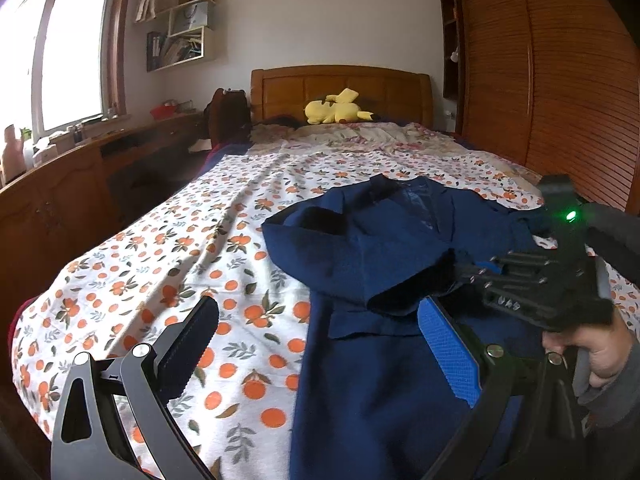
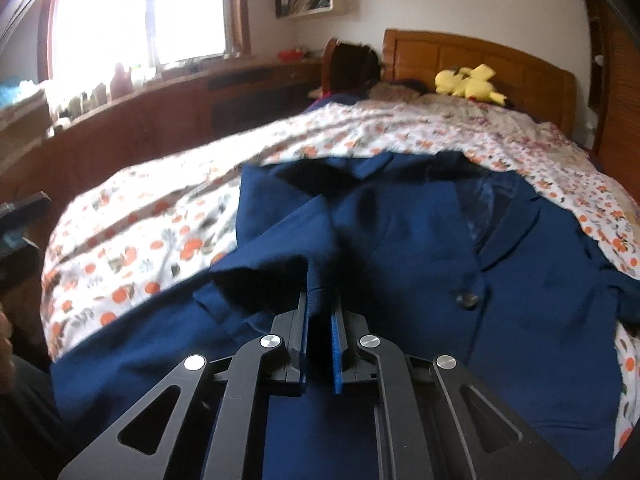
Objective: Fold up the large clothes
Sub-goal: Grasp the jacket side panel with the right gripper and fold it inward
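A navy blue jacket (image 1: 384,264) lies front up on the orange-print bedsheet (image 1: 192,264), its left sleeve folded across the chest. My left gripper (image 1: 320,316) is open and empty, its fingers wide apart over the jacket's left edge. In the right wrist view the jacket (image 2: 400,240) fills the middle, with a dark button (image 2: 467,298) on its front. My right gripper (image 2: 320,300) is shut on the cuff end of the folded sleeve (image 2: 280,256) and holds it over the jacket's body. The right gripper also shows in the left wrist view (image 1: 460,272), held by a hand.
A yellow plush toy (image 1: 338,110) lies by the wooden headboard (image 1: 340,84). A wooden desk (image 1: 80,168) runs along the left under the window. A slatted wardrobe (image 1: 560,80) stands on the right. The bedsheet is bare left of the jacket.
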Motion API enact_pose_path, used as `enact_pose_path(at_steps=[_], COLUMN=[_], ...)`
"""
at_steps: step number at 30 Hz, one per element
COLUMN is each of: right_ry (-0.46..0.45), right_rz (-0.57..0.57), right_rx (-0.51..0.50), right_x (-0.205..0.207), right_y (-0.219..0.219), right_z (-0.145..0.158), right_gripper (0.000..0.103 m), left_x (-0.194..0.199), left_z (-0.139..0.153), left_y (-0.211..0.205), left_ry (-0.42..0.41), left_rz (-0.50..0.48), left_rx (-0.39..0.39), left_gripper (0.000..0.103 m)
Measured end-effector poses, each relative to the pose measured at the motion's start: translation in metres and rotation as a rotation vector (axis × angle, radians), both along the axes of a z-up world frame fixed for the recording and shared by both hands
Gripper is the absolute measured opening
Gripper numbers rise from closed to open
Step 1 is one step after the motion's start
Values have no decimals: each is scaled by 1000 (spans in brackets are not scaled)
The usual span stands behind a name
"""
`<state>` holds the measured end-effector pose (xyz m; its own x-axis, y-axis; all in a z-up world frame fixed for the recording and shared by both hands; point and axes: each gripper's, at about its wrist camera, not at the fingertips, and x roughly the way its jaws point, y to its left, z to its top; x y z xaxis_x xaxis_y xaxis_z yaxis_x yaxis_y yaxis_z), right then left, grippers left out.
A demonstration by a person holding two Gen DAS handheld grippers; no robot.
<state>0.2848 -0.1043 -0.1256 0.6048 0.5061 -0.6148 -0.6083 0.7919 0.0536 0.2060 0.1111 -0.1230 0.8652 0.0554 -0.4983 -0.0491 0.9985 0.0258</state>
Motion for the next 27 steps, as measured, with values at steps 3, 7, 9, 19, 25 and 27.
enact_pose_path(at_steps=[3,7,9,19,25,27], right_ry=[-38,-97,-117,-159,-73,-41], right_rz=[-19,-50,-65,-213,-283,-284], right_rx=[41,84,97,58,-30,-52], right_x=[-5,-14,-16,-15,1,5], right_y=[-15,-36,-46,-110,-139,-144], right_z=[17,39,46,54,23,11], right_gripper=[7,7,7,7,7,8], left_x=[4,9,11,23,31,33], left_z=[1,1,0,-5,-10,-12], left_y=[-11,-23,-30,-56,-71,-76], left_ry=[-1,-4,-4,4,13,16], left_rz=[-14,-29,-38,-73,-90,-96], left_rx=[-4,-7,-10,-11,-13,-10], left_gripper=[100,100,100,100,100,100])
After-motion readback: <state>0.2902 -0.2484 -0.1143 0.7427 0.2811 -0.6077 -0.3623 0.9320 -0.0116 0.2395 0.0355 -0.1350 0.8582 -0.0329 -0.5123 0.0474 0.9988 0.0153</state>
